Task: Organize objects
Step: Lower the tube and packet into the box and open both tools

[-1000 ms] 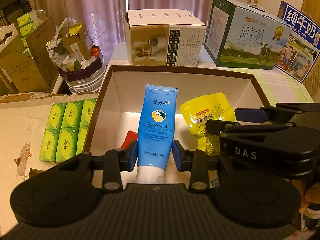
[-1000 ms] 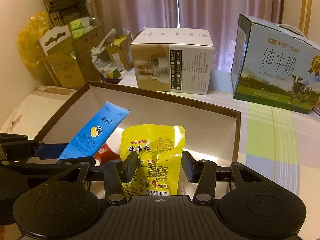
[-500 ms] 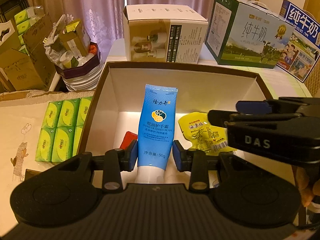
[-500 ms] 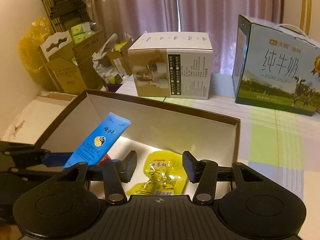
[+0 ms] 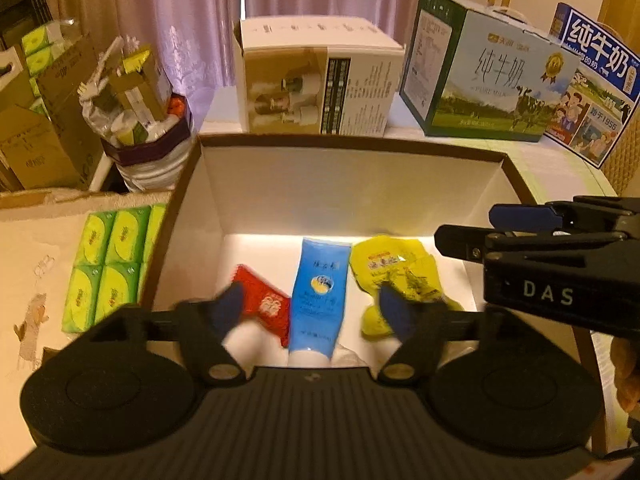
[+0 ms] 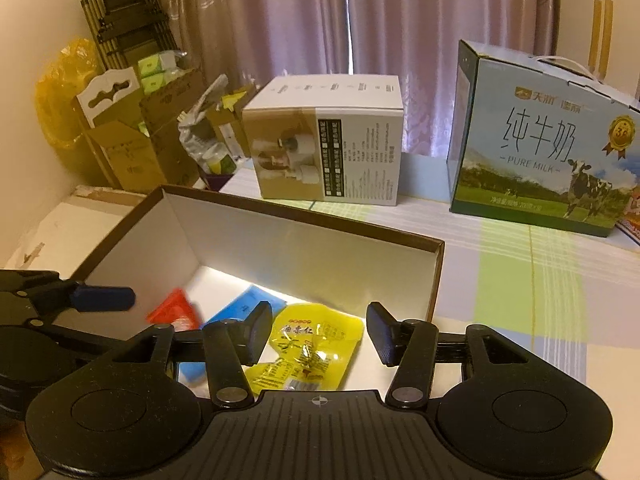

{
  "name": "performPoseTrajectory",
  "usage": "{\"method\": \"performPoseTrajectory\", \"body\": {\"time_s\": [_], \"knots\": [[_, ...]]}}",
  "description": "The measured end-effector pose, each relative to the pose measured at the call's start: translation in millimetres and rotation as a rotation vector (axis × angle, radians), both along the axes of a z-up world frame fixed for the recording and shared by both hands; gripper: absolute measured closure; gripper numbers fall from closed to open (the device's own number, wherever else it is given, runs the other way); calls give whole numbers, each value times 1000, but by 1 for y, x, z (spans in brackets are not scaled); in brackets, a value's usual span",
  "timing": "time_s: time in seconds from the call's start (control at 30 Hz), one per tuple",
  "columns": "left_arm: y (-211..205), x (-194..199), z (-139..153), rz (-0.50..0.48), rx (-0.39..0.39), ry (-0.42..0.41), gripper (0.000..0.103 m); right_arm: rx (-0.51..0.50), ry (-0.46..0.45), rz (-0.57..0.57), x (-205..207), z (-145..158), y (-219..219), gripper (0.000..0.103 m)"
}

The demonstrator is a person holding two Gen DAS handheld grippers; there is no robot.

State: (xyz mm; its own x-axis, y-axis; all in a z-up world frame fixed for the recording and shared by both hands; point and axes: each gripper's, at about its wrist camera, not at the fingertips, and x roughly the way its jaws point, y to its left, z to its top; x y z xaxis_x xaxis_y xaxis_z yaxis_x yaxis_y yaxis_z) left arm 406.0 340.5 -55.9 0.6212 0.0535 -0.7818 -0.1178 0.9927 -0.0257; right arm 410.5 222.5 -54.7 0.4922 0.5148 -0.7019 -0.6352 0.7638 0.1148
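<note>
An open brown-rimmed white box (image 5: 352,146) holds a blue hand-cream tube (image 5: 316,296), a red packet (image 5: 264,304) and a yellow snack pouch (image 5: 400,276), all lying on its floor. My left gripper (image 5: 311,310) hovers over the tube. Its jaws are opening, blurred, and they touch nothing. My right gripper (image 6: 319,332) hangs above the yellow pouch (image 6: 312,348). Its jaws are opening too, and the pads stand clear of the pouch. In the left wrist view the right gripper (image 5: 468,228) reaches in from the right. One blue pad of the left gripper's fingers (image 6: 104,298) shows in the right wrist view.
Green tissue packs (image 5: 108,256) lie left of the box. Behind it stand a white carton (image 5: 320,84), a milk carton (image 5: 488,76) and a blue milk carton (image 5: 596,84). A bowl of clutter (image 5: 144,120) and cardboard boxes (image 6: 132,152) crowd the far left.
The left jaws have sprung apart and the blue tube has dropped flat onto the box floor. The yellow pouch left the right gripper earlier and lies on the floor.
</note>
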Motion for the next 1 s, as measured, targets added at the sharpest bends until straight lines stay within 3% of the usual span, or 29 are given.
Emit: {"method": "performPoseTrajectory", "body": {"time_s": [0.23, 0.53, 1.0], "knots": [[4, -18, 9, 2, -11, -12, 18, 31, 2, 22, -16, 11, -13, 47], [6, -49, 29, 36, -18, -42, 14, 77, 15, 32, -40, 26, -32, 43], [-15, -110, 69, 81, 26, -125, 1, 136, 31, 48, -88, 50, -72, 40]]}}
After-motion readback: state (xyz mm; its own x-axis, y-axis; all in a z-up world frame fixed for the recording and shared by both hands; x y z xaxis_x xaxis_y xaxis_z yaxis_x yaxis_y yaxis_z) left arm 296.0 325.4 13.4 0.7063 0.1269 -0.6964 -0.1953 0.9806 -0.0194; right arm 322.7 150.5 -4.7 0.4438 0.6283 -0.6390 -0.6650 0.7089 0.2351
